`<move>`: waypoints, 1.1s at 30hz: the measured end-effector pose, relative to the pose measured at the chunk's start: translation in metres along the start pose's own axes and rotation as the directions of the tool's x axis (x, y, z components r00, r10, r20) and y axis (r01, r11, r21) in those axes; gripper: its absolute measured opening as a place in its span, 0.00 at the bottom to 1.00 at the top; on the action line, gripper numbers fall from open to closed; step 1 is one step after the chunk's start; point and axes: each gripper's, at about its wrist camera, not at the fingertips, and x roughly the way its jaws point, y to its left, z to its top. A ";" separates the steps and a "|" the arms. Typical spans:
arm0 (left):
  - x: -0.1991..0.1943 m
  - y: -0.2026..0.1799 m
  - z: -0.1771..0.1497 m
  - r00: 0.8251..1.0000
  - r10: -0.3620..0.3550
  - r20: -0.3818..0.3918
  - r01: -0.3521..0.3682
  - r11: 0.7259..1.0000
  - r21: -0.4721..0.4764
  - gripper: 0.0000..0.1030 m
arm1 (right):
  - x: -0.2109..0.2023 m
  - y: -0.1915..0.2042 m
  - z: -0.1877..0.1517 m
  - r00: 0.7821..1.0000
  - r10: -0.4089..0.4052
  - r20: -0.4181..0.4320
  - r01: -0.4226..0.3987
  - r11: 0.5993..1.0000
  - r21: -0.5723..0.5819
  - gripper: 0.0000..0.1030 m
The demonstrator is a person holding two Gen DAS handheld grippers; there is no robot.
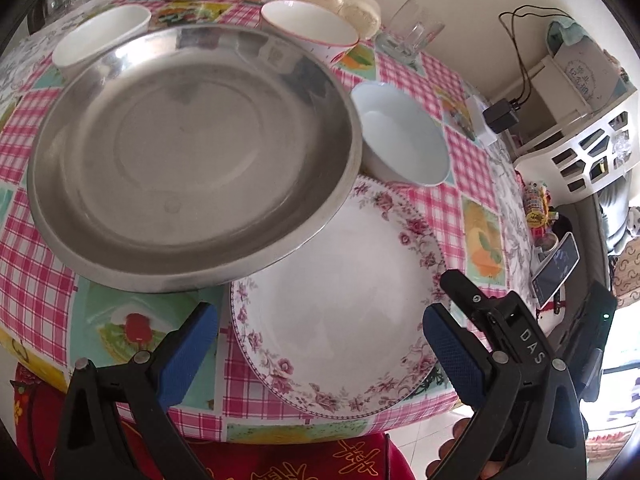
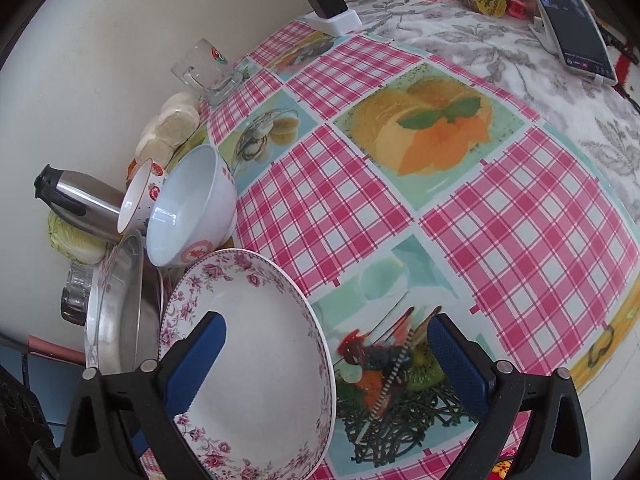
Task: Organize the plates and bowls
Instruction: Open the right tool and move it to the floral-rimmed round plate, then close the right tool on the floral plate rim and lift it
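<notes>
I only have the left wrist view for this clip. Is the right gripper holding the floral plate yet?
Observer: No. The right gripper is open, its fingers straddling the floral plate's right rim without pressing it.
Reviewer: What's to the right of that plate?
Observer: Bare checked tablecloth up to a grey floral cloth.
Reviewer: Any markings on the bowl by the plate?
Observer: Yes, the white bowl has a red emblem low on its outside.

three bowls (image 1: 402, 136), one floral plate (image 1: 340, 312), one steel basin (image 1: 192, 156), one glass mug (image 1: 408, 34)
</notes>
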 end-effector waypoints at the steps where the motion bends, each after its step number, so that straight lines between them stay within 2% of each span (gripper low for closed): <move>1: 0.004 0.002 0.000 1.000 0.003 -0.011 -0.003 1.000 -0.011 0.99 | 0.000 0.001 0.000 1.000 -0.004 0.001 0.004 1.000 -0.007 0.91; 8: 0.019 0.019 0.001 0.999 -0.030 -0.044 0.025 0.995 -0.099 0.97 | 0.006 0.002 0.001 1.000 0.012 -0.013 -0.013 1.000 -0.017 0.76; 16: 0.026 0.029 0.002 0.998 -0.029 -0.049 0.022 0.990 -0.139 0.57 | 0.013 0.006 0.001 0.999 0.024 -0.024 -0.025 0.998 -0.050 0.47; 18: 0.026 0.030 0.003 0.999 -0.017 -0.042 0.011 0.989 -0.144 0.52 | 0.016 0.006 0.001 0.999 0.019 -0.026 -0.020 0.998 -0.053 0.35; 23: 0.025 0.037 0.004 1.000 -0.007 -0.020 0.004 0.986 -0.166 0.39 | 0.020 0.007 0.003 0.999 0.031 -0.032 -0.033 0.998 -0.047 0.18; 28: 0.024 0.042 0.004 1.000 0.008 0.003 -0.007 0.983 -0.181 0.21 | 0.021 0.007 0.002 0.999 0.038 -0.020 -0.039 0.998 -0.055 0.18; 31: 0.023 0.047 0.003 1.000 0.018 0.009 -0.016 0.982 -0.188 0.15 | 0.021 0.007 0.002 0.999 0.041 -0.012 -0.042 0.998 -0.056 0.17; 33: 0.022 0.046 0.002 1.000 0.026 0.015 -0.023 0.984 -0.177 0.16 | 0.023 0.008 0.003 0.999 0.044 -0.011 -0.044 0.998 -0.054 0.17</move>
